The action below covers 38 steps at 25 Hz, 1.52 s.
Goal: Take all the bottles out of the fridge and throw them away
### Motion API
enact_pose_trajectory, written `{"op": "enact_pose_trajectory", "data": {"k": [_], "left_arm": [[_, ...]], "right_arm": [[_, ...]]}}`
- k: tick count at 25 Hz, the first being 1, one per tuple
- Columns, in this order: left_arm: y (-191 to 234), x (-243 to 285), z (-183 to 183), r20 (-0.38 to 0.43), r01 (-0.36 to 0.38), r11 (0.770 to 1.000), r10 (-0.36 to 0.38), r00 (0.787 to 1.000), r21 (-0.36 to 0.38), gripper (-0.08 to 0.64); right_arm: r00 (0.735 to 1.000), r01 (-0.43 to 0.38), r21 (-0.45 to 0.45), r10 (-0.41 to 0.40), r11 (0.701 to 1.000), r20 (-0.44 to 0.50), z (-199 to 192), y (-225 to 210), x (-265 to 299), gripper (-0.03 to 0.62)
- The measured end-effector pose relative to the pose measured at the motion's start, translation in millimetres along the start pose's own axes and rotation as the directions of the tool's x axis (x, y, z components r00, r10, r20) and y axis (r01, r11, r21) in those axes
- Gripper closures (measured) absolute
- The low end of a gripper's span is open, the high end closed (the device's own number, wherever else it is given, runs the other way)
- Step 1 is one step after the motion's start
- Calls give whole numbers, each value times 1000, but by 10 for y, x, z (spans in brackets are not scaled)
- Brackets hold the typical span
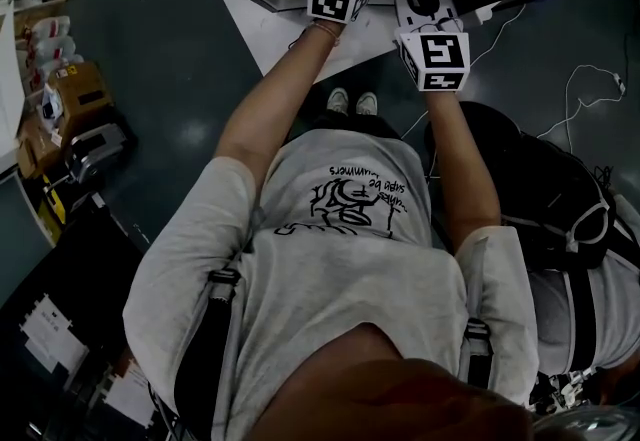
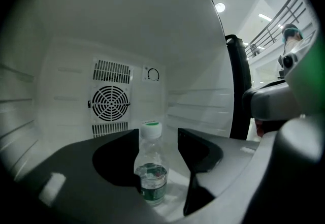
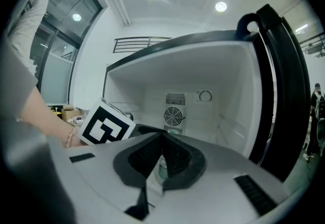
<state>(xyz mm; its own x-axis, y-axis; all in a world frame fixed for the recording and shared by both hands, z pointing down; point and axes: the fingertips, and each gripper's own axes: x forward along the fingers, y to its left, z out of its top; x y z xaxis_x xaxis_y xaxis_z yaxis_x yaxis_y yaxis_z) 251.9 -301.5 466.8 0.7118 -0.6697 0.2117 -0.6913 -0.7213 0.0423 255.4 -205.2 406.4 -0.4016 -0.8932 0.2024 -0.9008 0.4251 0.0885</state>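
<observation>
Clear bottle (image 2: 151,169) inside parted left claw (image 2: 158,137)

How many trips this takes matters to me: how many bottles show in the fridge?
1. A clear, white-capped bottle stands upright on the floor of the fridge, between the open jaws of the left gripper, before the fan. The gripper hides some floor, so others may be unseen.

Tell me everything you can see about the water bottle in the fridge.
The water bottle is clear plastic, with a white cap topped green and a green label low down. Partly filled, it stands upright on the fridge floor, in front of the fan, between the left gripper's open fingers; whether they touch it is unclear.
</observation>
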Motion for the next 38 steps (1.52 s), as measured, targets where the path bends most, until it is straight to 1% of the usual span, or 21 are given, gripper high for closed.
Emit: {"op": "enact_pose_trajectory", "data": {"k": [3,5,9,16,18,19,23,27,30,34,38], "left_arm": [[41,85,-42,-7,-10,1000,10,1000,-3,336],[86,123,-48,-3,-21,1000,21,1000,10,336],[127,126,34,16,-43,999,42,999,21,336],[175,94,60,7,-54,998,53,999,32,337],[162,89,51,-6,-52,998,52,999,32,349],[154,90,47,-10,-50,998,51,999,35,377],[140,99,58,-1,-46,997,46,999,62,391],[118,70,73,8,-37,997,37,999,68,396],[88,26,44,-4,-27,997,27,1000,67,397],[46,-28,69,7,-17,996,16,1000,91,400],[21,-101,113,20,-3,997,1,1000,83,400]], "right_arm": [[1000,2,5,-2,1000,0,-29,-10,4,583],[1000,3,8,-3,1000,-3,-43,2,2,583],[1000,5,17,-5,1000,-10,-44,43,-41,583],[1000,11,21,-10,1000,-11,4,90,-71,583],[1000,13,20,-12,1000,-9,13,74,-69,583],[1000,14,20,-13,1000,-9,14,65,-67,583],[1000,17,22,-16,1000,-12,6,39,-64,583],[1000,18,22,-17,1000,-13,3,21,-61,583],[1000,20,22,-19,1000,-14,5,14,-65,583],[1000,22,23,-22,1000,-9,18,12,-81,583],[1000,23,22,-23,999,-8,29,6,-73,583]]}}
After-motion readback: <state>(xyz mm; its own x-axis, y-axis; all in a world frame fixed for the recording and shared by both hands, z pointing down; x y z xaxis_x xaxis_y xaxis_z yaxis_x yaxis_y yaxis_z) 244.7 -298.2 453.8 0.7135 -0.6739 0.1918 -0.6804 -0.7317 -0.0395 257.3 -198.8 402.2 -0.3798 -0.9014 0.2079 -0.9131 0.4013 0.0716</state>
